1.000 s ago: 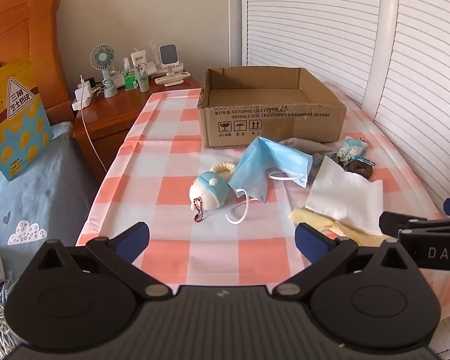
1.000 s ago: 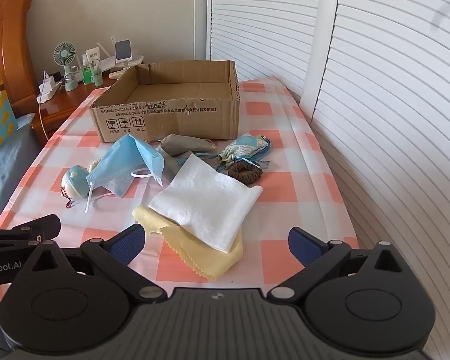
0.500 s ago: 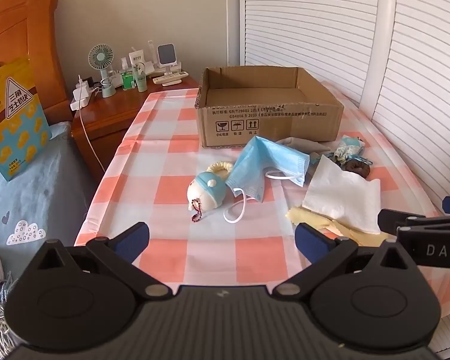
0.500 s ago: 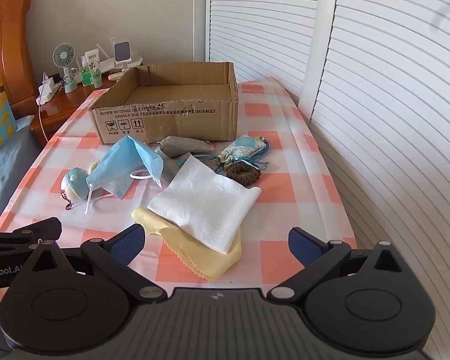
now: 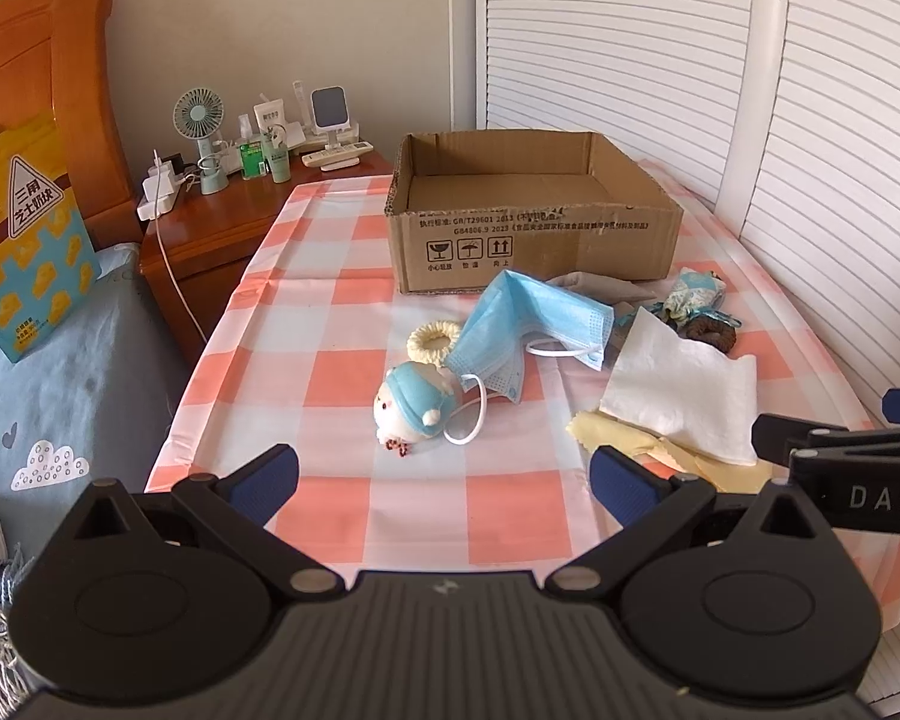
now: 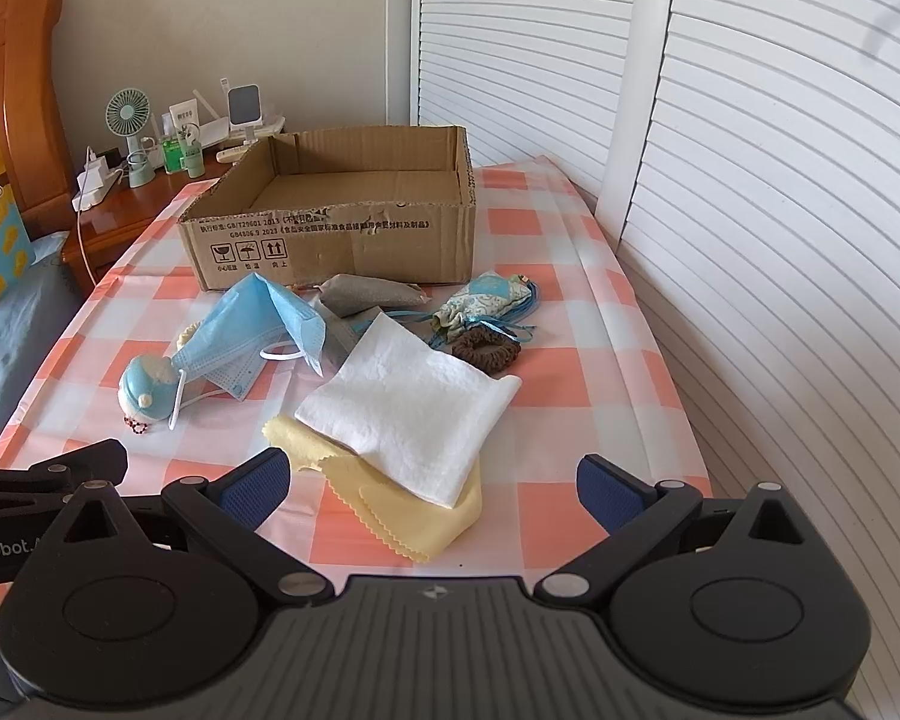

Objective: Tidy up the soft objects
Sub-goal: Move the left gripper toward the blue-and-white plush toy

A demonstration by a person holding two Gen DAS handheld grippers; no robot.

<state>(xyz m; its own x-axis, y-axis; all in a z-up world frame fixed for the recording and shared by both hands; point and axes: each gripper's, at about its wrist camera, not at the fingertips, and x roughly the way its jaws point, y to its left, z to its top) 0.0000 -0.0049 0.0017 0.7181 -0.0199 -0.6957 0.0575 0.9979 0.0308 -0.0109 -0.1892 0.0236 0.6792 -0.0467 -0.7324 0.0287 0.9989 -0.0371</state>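
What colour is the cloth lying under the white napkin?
Pale yellow cloth, with a zigzag edge; clearest in the right wrist view.

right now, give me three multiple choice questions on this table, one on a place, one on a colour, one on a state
1. Where does the white cloth lie?
A. inside the box
B. partly on the yellow cloth
C. on the nightstand

2. What colour is the mask?
A. blue
B. black
C. pink

3. What state is the box in?
A. taped shut
B. open and holding the plush
C. open, with nothing seen inside

Answers:
1. B, the yellow cloth sticks out from under the white cloth's near edge.
2. A, the mask is light blue with white ear loops.
3. C, the box top is open and only bare cardboard shows inside, while the plush lies on the table. Both the left hand-held gripper and the right hand-held gripper are open and hold nothing.
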